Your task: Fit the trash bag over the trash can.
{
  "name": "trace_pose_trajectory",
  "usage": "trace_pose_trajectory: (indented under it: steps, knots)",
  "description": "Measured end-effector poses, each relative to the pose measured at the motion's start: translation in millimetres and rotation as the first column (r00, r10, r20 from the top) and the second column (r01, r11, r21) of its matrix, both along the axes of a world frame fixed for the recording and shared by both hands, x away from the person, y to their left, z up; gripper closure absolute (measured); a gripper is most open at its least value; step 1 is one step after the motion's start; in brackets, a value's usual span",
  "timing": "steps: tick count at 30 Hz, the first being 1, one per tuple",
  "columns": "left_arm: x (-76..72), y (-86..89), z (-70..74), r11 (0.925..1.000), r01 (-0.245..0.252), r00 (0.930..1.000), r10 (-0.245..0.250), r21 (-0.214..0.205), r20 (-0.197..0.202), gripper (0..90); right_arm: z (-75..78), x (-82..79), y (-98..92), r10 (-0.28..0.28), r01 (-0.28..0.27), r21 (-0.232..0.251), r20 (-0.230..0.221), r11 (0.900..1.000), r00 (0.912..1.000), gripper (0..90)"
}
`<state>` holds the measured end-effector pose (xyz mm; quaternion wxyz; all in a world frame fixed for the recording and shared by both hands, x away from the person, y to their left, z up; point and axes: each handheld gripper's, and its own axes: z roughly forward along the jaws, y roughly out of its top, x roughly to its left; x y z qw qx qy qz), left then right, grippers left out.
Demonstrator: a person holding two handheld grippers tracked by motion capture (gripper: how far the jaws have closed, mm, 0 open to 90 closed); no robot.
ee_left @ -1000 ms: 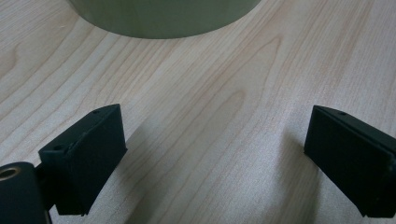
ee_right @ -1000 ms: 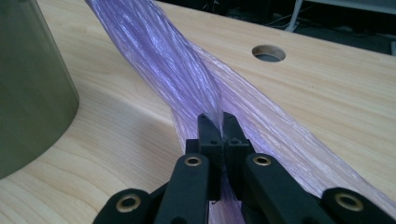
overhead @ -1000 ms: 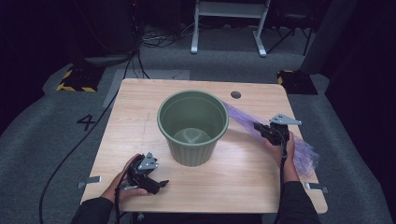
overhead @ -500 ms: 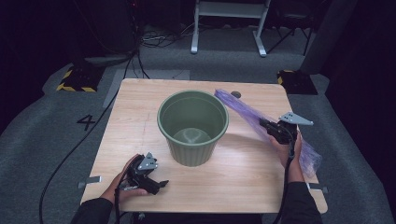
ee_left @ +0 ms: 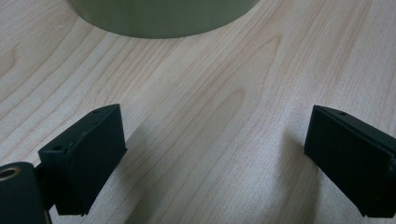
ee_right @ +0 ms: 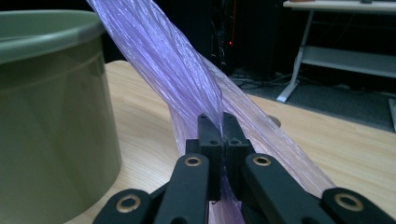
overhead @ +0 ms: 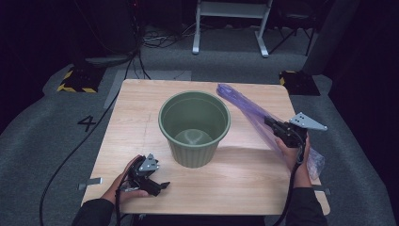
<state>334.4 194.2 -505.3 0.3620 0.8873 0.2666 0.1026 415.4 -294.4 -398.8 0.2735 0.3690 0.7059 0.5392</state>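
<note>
Right gripper [overhead: 272,124] pinches the purple plastic bag [overhead: 244,106], stretched across the frame's right beside the green bucket [overhead: 194,128]. Left gripper [overhead: 160,187], lower left, rests wide open on the table [overhead: 235,183].

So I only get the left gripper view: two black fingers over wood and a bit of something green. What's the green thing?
Observer: A green plastic bucket, upright in the middle of the table.
Operator: Anything in it?
Observer: Nothing; its bare bottom shows in the high view.
Operator: And the other hand?
Observer: The right gripper is shut on a purple plastic bag, bunched into a long strip.
Operator: Is the bag touching the bucket?
Observer: No, it slants up beside it, on the bucket's right in the high view.
</note>
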Motion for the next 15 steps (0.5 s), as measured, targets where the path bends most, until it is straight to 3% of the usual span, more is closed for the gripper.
trace_pose_trajectory:
  steps: [6, 15]
  knots:
    - [0.2, 0.0, 0.2, 1.0, 0.001, 1.0, -0.001, 0.002, -0.001, 4.9, 12.2, -12.9, 1.9, 0.035, -0.035, 0.005, 0.046, 0.9994, 0.9983, 90.0]
    - [1.8, 0.0, 1.6, 0.9997, 0.016, 0.9998, -0.015, 0.016, -0.008, 5.0, 23.2, -24.9, 14.5, 0.101, -0.097, -0.045, 0.091, 0.9943, 0.9908, 90.0]
